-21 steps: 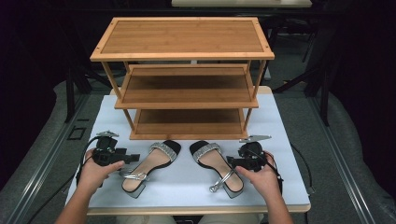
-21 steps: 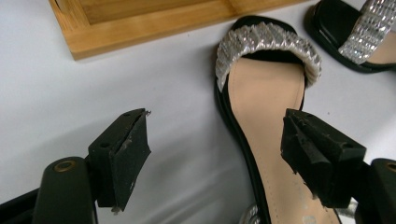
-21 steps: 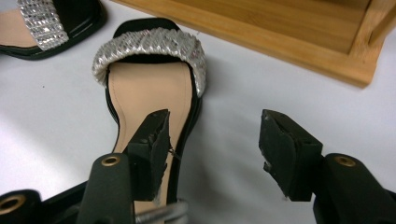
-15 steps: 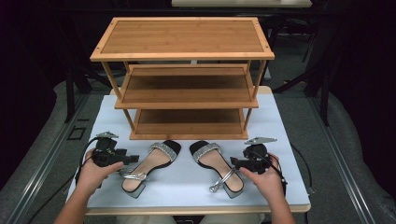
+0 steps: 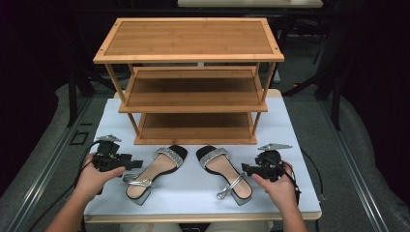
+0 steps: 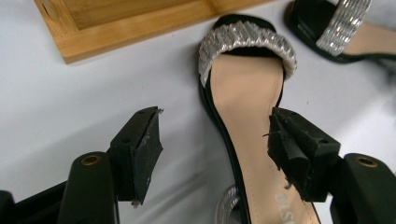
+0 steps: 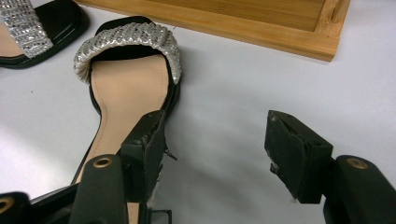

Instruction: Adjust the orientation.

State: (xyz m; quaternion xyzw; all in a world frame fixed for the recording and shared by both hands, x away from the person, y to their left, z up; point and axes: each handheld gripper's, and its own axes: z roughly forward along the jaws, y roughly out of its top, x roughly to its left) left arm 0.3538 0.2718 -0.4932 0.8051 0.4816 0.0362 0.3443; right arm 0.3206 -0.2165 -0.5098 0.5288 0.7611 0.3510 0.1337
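Two black sandals with silver straps lie side by side on the white table (image 5: pixel 290 125), toes toward the rack. The left sandal (image 5: pixel 154 169) is just right of my left gripper (image 5: pixel 133 164), which is open. In the left gripper view, the gripper (image 6: pixel 215 140) hovers over that sandal's (image 6: pixel 247 93) sole edge, touching nothing. My right gripper (image 5: pixel 245 168) is also open, beside the right sandal (image 5: pixel 223 169). In the right gripper view, that sandal (image 7: pixel 126 84) lies at the left jaw, and bare table shows in the gripper's (image 7: pixel 217 149) gap.
A three-tier bamboo shoe rack (image 5: pixel 193 77) stands behind the sandals, its shelves bare. Its bottom corner shows in the left gripper view (image 6: pixel 93 28) and the right gripper view (image 7: pixel 280 32). The other sandal (image 7: pixel 28 23) lies at the upper left. Dark floor surrounds the table.
My right hand and gripper have shifted a little to the right, away from the right sandal. The left gripper and both sandals have stayed put.
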